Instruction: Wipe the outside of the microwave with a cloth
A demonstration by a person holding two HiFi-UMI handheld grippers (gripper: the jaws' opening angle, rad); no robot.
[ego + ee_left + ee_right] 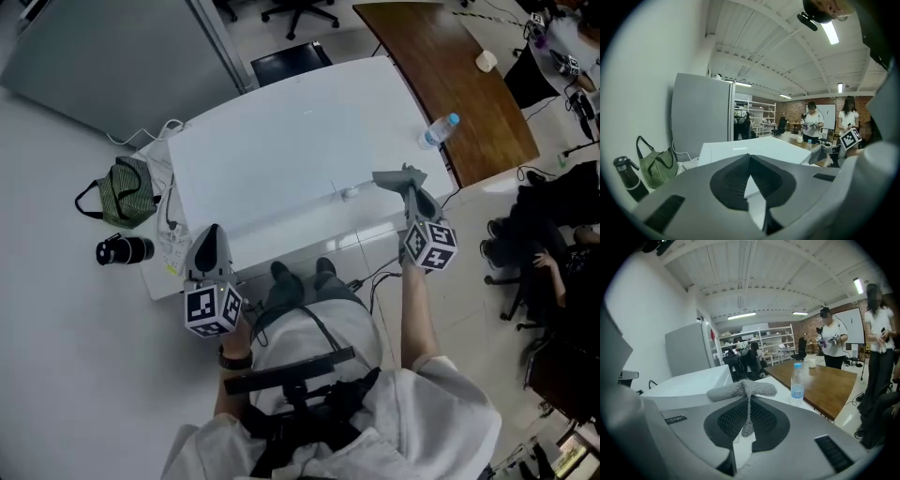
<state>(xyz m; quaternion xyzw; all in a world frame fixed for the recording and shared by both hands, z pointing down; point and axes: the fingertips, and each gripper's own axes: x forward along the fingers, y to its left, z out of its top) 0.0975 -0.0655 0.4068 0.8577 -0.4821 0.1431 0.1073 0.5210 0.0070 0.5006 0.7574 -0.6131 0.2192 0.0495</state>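
Note:
No microwave shows in any view. A grey cloth [397, 177] [742, 390] is pinched in my right gripper [410, 185] [748, 398], its top folded out over both jaws. That gripper is held over the near right corner of the white table [291, 150]. My left gripper [208, 236] [750, 157] is shut with nothing in it. It hovers at the table's near left corner.
A water bottle [437, 131] [797, 380] stands by the brown table [459, 75]. On the left floor lie a green bag [127, 192] [658, 166] and a black flask [124, 250]. A grey cabinet [112, 56] is behind. People stand far right.

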